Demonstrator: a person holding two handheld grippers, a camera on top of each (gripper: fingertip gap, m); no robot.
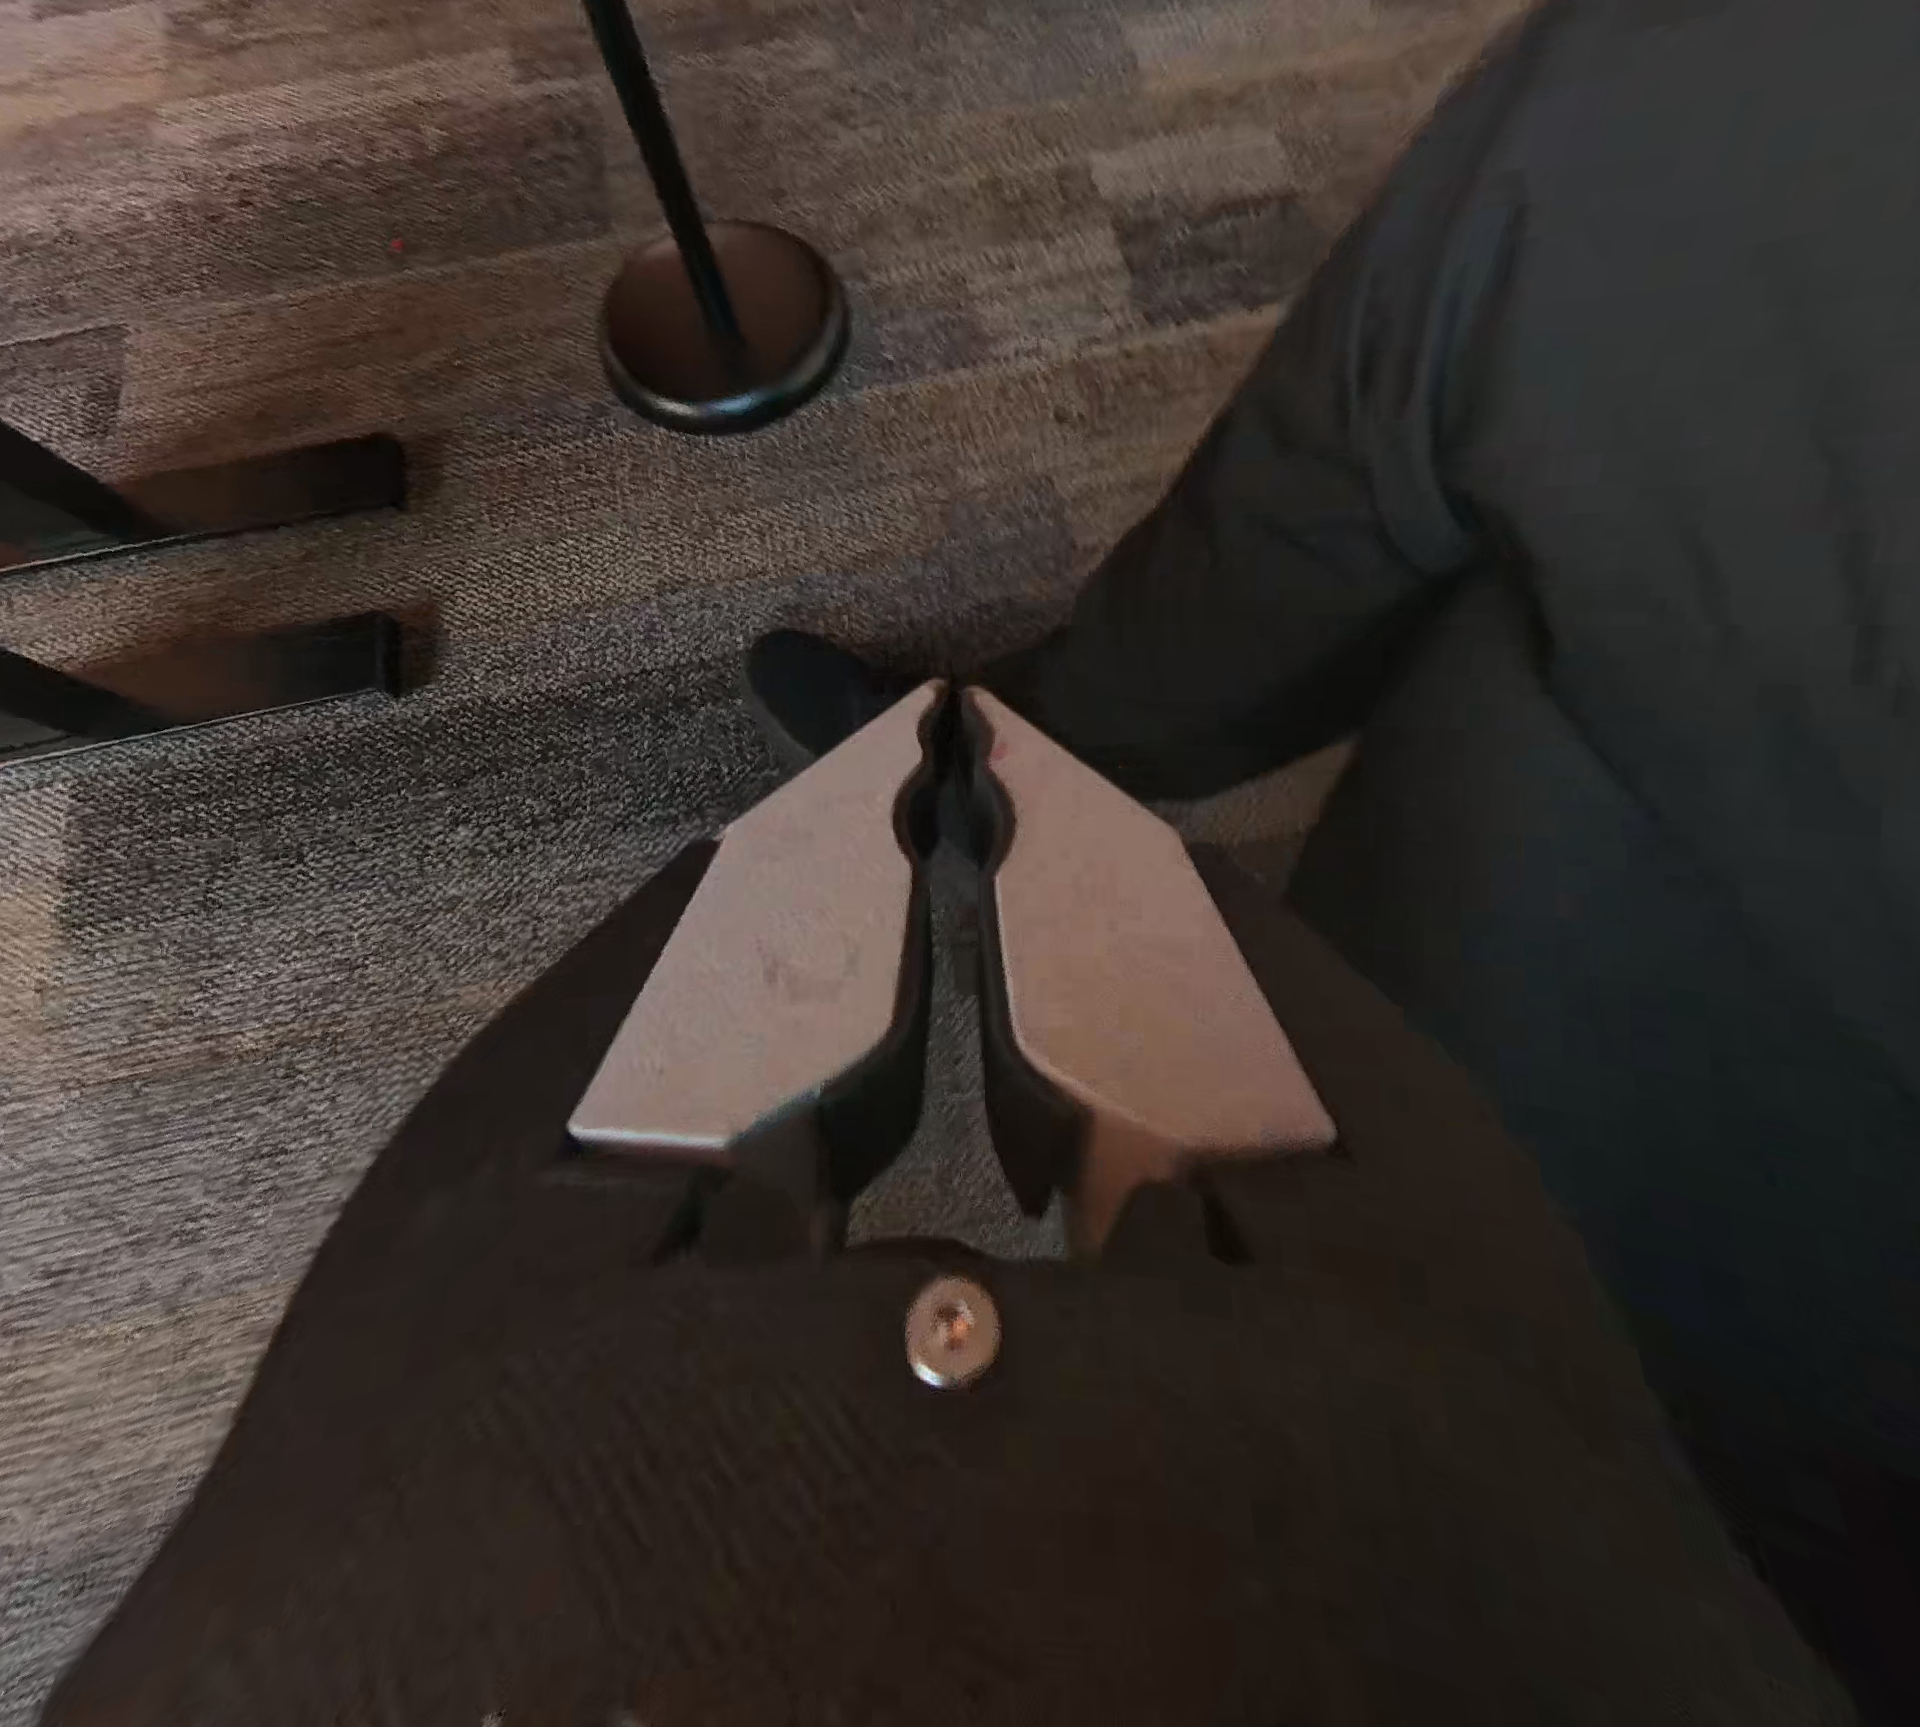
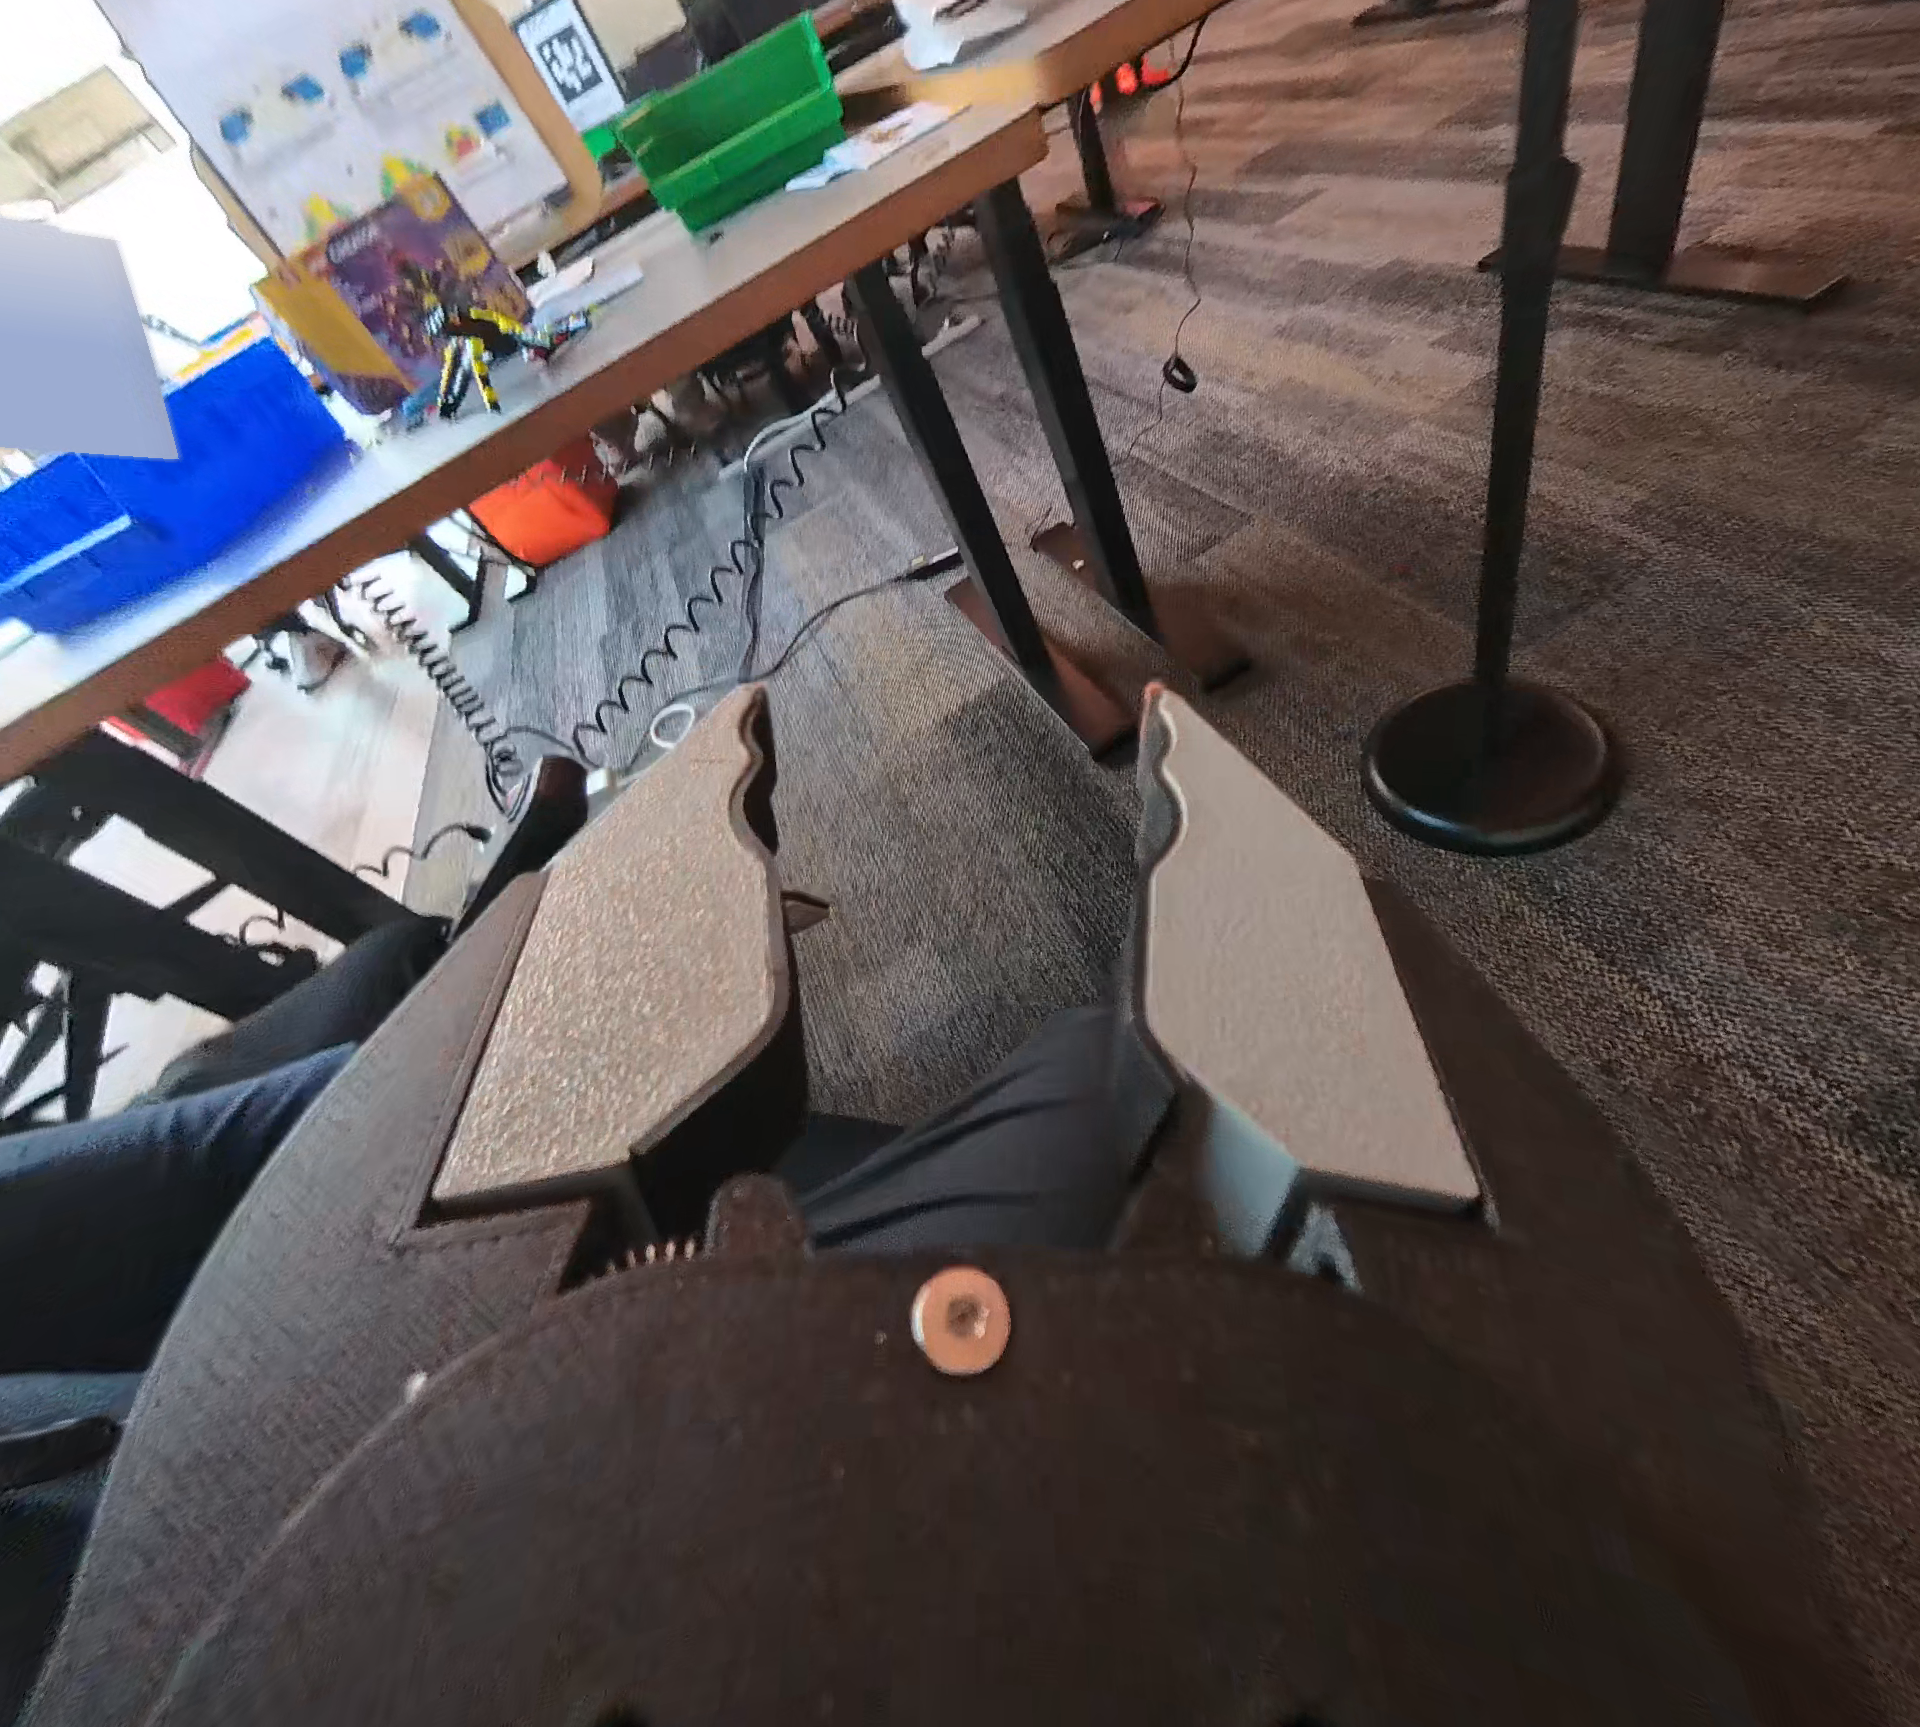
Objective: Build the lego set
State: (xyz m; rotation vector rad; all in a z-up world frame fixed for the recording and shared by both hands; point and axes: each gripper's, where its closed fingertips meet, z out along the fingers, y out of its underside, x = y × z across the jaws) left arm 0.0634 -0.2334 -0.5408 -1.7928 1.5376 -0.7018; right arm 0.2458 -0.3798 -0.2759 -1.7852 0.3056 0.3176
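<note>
In the left wrist view, the left gripper (image 1: 951,701) points down at the carpet (image 1: 312,1002), its two fingers pressed together at the tips with nothing between them. A person's dark trouser leg (image 1: 1558,534) fills the right side, and a black pole on a round base (image 1: 724,327) stands farther off on the floor. No lego shows here at all (the camera looks nowhere near the table), so this gripper would have to be raised and turned before it can help, and a blind swing upward could knock the leg or the table's underside.

In the right wrist view, the right gripper (image 2: 951,742) hangs low over the person's lap with its fingers spread wide and empty. The lego model (image 2: 483,352), yellow and black, stands on the table (image 2: 727,295) well apart from the gripper, just beside the purple box (image 2: 410,275), near a blue bin (image 2: 177,482) and green trays (image 2: 743,129). The risk is judged to lie in the approach: coming up from below, the gripper could catch the table edge, or arrive too fast and topple the spindly model.
</note>
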